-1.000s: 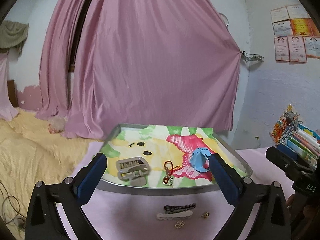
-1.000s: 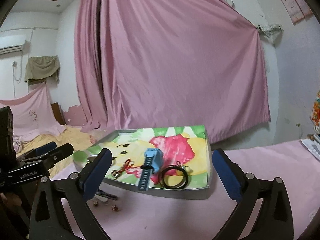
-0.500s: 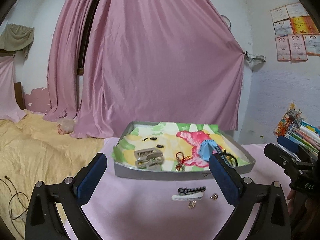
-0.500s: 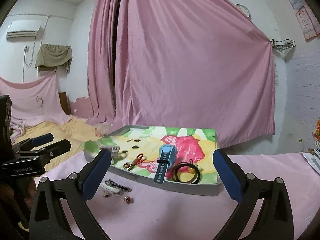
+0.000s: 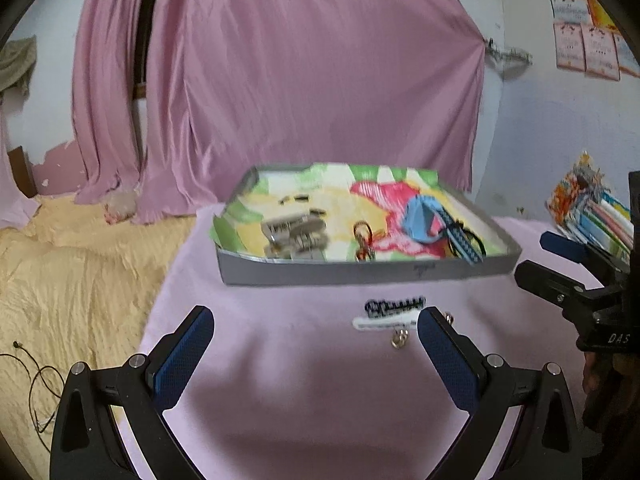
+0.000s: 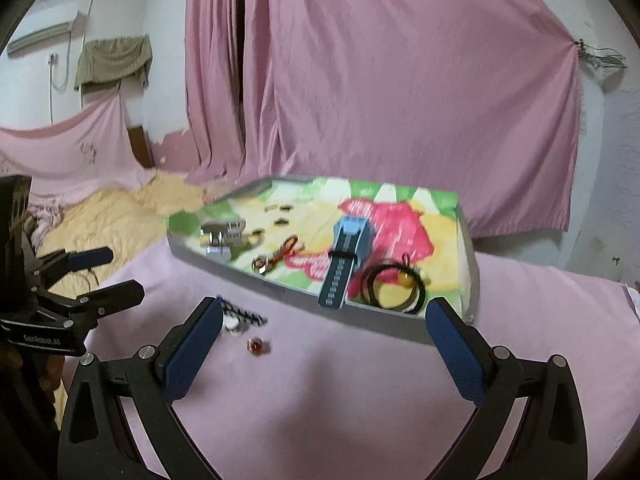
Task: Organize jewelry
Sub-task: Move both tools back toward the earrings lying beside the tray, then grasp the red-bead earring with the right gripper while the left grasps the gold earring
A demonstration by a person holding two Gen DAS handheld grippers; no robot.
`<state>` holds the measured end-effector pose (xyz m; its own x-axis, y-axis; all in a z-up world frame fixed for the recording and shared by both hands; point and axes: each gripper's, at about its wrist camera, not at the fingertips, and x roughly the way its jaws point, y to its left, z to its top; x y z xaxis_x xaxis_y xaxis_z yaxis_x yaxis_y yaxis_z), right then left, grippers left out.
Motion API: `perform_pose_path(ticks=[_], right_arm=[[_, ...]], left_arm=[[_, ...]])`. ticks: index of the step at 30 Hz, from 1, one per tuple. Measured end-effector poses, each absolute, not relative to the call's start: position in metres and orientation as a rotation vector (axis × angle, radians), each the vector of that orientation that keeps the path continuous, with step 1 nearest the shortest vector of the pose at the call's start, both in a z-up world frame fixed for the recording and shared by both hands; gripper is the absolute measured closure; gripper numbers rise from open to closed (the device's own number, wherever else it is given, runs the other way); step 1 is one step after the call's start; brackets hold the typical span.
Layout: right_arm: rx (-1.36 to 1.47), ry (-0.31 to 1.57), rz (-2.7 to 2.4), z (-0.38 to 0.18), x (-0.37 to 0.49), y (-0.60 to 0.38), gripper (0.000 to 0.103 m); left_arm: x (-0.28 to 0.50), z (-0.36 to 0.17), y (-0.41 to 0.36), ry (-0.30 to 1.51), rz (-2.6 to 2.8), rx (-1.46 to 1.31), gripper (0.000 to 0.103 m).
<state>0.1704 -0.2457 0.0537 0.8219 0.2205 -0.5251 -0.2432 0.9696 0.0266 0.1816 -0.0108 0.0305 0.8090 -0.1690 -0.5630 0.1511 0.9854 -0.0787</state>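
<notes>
a: grippers?
b: left gripper and right gripper both spread wide, empty, level above the pink cloth.
a: jewelry?
b: watch inside the tray; hair clips before its front edge.

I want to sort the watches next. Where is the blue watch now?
The blue watch lies inside the tray, right of centre in the right wrist view, between the red keyring and the black cord loops, its strap end overhanging the near rim.

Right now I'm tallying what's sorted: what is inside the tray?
In the tray: blue watch, black cord loops, red-gold charm, silver clasp, small dark bits. Patterned paper lines it; blur hides finer detail.
</notes>
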Motion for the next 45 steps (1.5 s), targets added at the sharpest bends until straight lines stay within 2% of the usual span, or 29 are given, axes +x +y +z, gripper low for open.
perform_pose_path(ticks=[3,5,6,7,8,10,13,17,21,23,25,35,36,38,45], right_arm=[[-0.079,0.601,0.258,0.047,0.176,-0.241,0.007],[-0.107,0.629,0.271,0.044,0.180,-0.236,0.024],[-0.120,0.646,0.279,0.042,0.182,-0.234,0.028],[-0.129,0.661,0.288,0.040,0.184,-0.232,0.034],[-0.135,0.674,0.298,0.039,0.186,-0.230,0.038],[-0.141,0.701,0.327,0.037,0.189,-0.227,0.043],[-0.143,0.746,0.379,0.032,0.194,-0.222,0.057],[-0.155,0.790,0.423,0.026,0.199,-0.217,0.067],[-0.168,0.808,0.445,0.024,0.203,-0.211,0.068],[-0.170,0.815,0.452,0.024,0.204,-0.210,0.075],[-0.175,0.822,0.457,0.023,0.206,-0.208,0.075],[-0.190,0.837,0.500,0.021,0.209,-0.200,0.075],[-0.192,0.838,0.503,0.020,0.210,-0.199,0.076],[-0.197,0.840,0.513,0.020,0.210,-0.198,0.082],[-0.209,0.842,0.526,0.020,0.212,-0.197,0.082]], left_arm=[[0.187,0.025,-0.013,0.650,-0.190,-0.033,0.001],[0.189,0.023,-0.013,0.667,-0.197,-0.034,0.001],[0.190,0.021,-0.014,0.680,-0.206,-0.035,0.004],[0.191,0.020,-0.015,0.689,-0.212,-0.035,0.010],[0.193,0.019,-0.015,0.702,-0.220,-0.034,0.013],[0.195,0.017,-0.017,0.718,-0.235,-0.029,0.026],[0.197,0.014,-0.021,0.743,-0.260,-0.019,0.038],[0.199,0.009,-0.025,0.775,-0.300,-0.016,0.053],[0.202,0.007,-0.029,0.795,-0.323,-0.014,0.057],[0.203,0.006,-0.031,0.803,-0.326,-0.010,0.058],[0.205,0.004,-0.033,0.815,-0.331,-0.009,0.063],[0.212,0.004,-0.039,0.833,-0.376,-0.007,0.064],[0.212,0.003,-0.041,0.835,-0.382,-0.003,0.066],[0.213,0.002,-0.043,0.841,-0.389,0.002,0.071],[0.216,0.001,-0.049,0.851,-0.406,0.017,0.074]])
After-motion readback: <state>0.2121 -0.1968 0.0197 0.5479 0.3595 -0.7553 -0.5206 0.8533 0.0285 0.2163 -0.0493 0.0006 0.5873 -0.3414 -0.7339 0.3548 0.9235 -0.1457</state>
